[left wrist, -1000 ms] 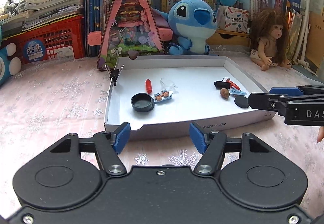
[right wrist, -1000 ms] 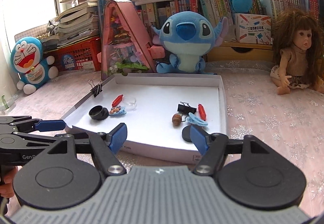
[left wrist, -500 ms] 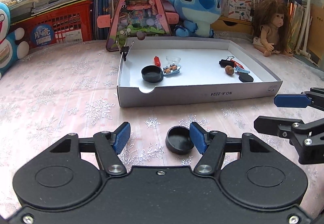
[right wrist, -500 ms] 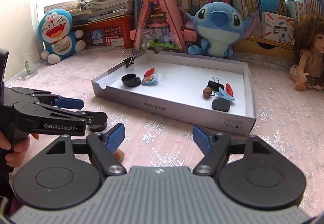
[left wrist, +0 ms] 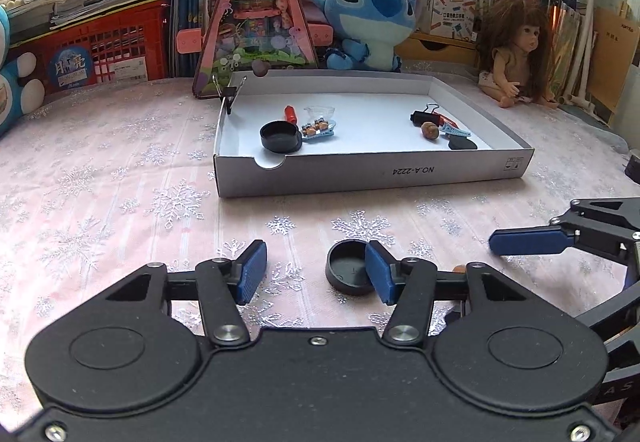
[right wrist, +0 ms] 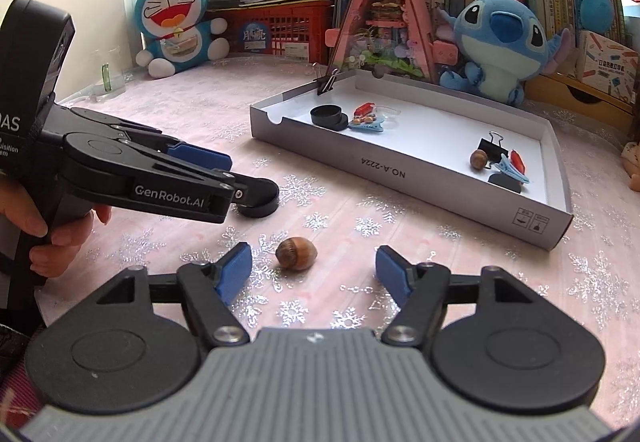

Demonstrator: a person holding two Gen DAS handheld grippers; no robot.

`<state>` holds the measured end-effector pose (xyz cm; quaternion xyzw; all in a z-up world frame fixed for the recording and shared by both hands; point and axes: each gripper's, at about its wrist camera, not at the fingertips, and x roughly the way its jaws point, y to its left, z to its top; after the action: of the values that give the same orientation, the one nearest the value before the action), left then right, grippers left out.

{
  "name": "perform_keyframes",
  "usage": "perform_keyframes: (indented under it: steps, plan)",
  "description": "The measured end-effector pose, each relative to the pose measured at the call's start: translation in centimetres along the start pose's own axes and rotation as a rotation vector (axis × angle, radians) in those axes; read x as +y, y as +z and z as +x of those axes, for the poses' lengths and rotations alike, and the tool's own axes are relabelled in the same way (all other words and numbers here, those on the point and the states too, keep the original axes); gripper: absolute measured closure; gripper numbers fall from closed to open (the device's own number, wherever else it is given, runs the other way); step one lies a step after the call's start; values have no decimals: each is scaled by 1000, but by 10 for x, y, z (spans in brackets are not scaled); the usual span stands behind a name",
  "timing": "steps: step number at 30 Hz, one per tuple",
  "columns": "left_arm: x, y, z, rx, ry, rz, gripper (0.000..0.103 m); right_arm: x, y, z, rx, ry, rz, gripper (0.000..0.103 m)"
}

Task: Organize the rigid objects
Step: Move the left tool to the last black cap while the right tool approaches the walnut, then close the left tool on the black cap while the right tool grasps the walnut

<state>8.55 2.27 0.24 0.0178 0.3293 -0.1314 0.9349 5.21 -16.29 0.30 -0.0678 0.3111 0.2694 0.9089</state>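
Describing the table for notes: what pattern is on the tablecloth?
Pink tablecloth with silvery white snowflakes, clearest in the right wrist view.

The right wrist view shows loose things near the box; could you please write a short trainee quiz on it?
1. True or false: the acorn on the cloth lies between the right tool's fingers, untouched.
2. What is clipped to the box's wall? A binder clip; B hair clip; C pen.
3. Fill in: the other loose thing on the cloth is a black ___.
Key: 1 true; the jaws have just been closing, with the acorn between them, not gripped. 2 A. 3 cap.
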Motion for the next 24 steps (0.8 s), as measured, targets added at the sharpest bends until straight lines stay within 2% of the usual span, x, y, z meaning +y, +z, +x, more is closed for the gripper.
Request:
perform_keyframes:
  steps: [6,9,11,16,22,23,24]
  plan:
    - [-7,-3,-3,-4,-21,31,57,3,0,2,0,4,-6,47]
    - [-7,-3,-5,-6,-30,23,57,1,0,0,-4,-4,2,63]
    - [-6,-3,-7,-12,-38,18,57,0,-1,-1,-10,-13,5,79]
    - [-9,-4,-14,-28,-60,40,56,-4,0,-3,-25,-49,19,79]
    - [-18,-10,-11,-8,-71,79,53,-16,0,-4,-31,-97,56,79]
    - [-19,-11,-9,-2,-73,83,55,-18,0,-5,-32,-104,63,79]
    - [-20,-13,-7,6,-73,88,66,-19,0,-5,-32,-109,68,79]
